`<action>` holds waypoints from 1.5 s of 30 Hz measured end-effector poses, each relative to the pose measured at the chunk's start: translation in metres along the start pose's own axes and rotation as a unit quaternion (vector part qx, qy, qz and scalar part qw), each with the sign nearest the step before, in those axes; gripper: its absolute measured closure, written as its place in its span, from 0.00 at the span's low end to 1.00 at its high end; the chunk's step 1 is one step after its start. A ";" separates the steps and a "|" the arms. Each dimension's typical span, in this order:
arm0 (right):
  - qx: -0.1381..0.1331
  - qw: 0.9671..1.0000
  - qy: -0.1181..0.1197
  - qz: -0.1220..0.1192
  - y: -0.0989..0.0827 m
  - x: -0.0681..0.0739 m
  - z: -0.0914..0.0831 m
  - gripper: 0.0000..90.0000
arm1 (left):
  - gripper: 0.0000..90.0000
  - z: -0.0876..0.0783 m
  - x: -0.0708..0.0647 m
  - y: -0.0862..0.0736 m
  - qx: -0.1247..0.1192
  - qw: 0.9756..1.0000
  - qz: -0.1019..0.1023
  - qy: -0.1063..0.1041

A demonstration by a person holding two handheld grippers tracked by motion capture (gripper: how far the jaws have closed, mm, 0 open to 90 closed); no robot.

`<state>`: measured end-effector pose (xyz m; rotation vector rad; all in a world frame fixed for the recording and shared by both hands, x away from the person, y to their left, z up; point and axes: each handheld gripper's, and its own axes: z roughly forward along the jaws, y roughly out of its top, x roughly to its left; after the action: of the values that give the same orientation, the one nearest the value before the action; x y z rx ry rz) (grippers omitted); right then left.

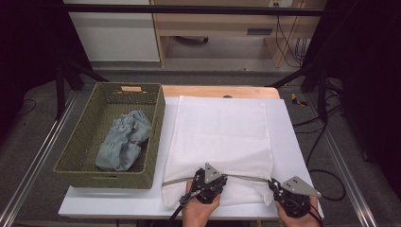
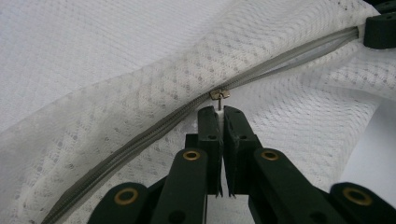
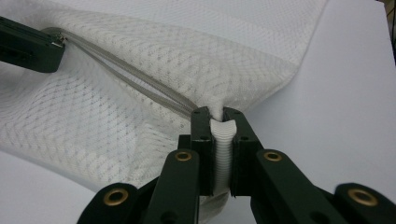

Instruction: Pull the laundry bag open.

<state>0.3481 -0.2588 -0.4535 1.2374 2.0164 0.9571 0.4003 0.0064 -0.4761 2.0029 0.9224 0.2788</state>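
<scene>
- High view: a white mesh bag (image 1: 220,142) lies flat on the bench (image 1: 288,137), its long axis running away from the person, with the zip (image 1: 246,178) crossing the near end from left to right. A basket (image 1: 156,142) holding jeans (image 1: 120,142) stands just beside it on the left. The left gripper (image 1: 206,182) sits about mid-zip and the right gripper (image 1: 278,187) at the bag's near right corner.
- Left gripper view: the jaws are pressed narrow on the thin pull tab (image 2: 219,103), just below the slider (image 2: 219,94). The zip looks parted on the far side of the slider and joined on the near side, so I judge the step in hand to be working the zip, probably opening it.
- Right gripper view: the jaws are clamped on a bunched fold of mesh (image 3: 222,140) at the zip's end, anchoring the bag.
- Next move, as I judge it: draw the tab steadily along the zip line while the right grip keeps the tape taut, so the slider does not snag the mesh.
</scene>
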 end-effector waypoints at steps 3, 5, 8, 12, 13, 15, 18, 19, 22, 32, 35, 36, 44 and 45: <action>-0.003 1.000 -0.001 0.000 0.000 0.000 0.000 0.93 | 0.96 -0.002 0.002 0.001 -0.001 1.000 -0.002 -0.002; -0.003 1.000 0.000 -0.002 0.000 0.000 0.001 0.93 | 0.96 -0.004 0.002 0.002 -0.004 1.000 0.000 -0.004; -0.004 1.000 -0.001 -0.008 0.001 0.001 0.000 0.93 | 0.96 -0.006 0.003 0.002 -0.005 1.000 -0.002 -0.001; -0.003 1.000 -0.002 -0.005 0.000 0.001 -0.001 0.93 | 0.96 -0.009 0.002 0.001 -0.007 1.000 0.000 0.006; -0.003 1.000 -0.001 -0.003 0.000 0.000 -0.002 0.93 | 0.96 -0.010 0.002 0.000 -0.009 1.000 -0.002 0.008; -0.002 1.000 -0.003 -0.002 -0.001 -0.001 -0.002 0.93 | 0.96 -0.013 0.002 -0.001 -0.010 1.000 -0.002 0.011; 0.000 1.000 -0.003 -0.001 -0.001 -0.001 -0.003 0.93 | 0.96 -0.016 0.004 -0.003 -0.012 1.000 -0.009 0.011; 0.001 1.000 -0.004 -0.001 -0.001 -0.001 -0.003 0.93 | 0.96 -0.017 0.003 -0.004 -0.016 1.000 -0.010 0.011; 0.000 1.000 -0.006 0.000 -0.001 -0.001 -0.003 0.93 | 0.96 -0.020 0.004 -0.004 -0.016 1.000 -0.006 0.010; 0.003 1.000 -0.006 0.003 -0.002 -0.002 -0.003 0.93 | 0.96 -0.031 0.017 -0.013 -0.028 0.999 -0.019 0.015; 0.003 1.000 -0.006 0.003 -0.002 -0.002 -0.004 0.93 | 0.96 -0.038 0.021 -0.015 -0.031 0.999 -0.017 0.021; 0.003 1.000 -0.006 0.002 -0.003 -0.002 -0.004 0.93 | 0.96 -0.039 0.022 -0.016 -0.034 0.999 -0.022 0.019; 0.005 1.000 -0.008 0.008 -0.003 -0.002 -0.004 0.93 | 0.96 -0.046 0.028 -0.019 -0.038 0.999 -0.025 0.024; 0.006 1.000 -0.008 0.008 -0.004 -0.002 -0.004 0.93 | 0.96 -0.047 0.028 -0.020 -0.039 0.999 -0.028 0.025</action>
<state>0.3442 -0.2627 -0.4539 1.2660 2.0057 0.9420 0.3862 0.0621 -0.4688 1.9034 0.9826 0.3304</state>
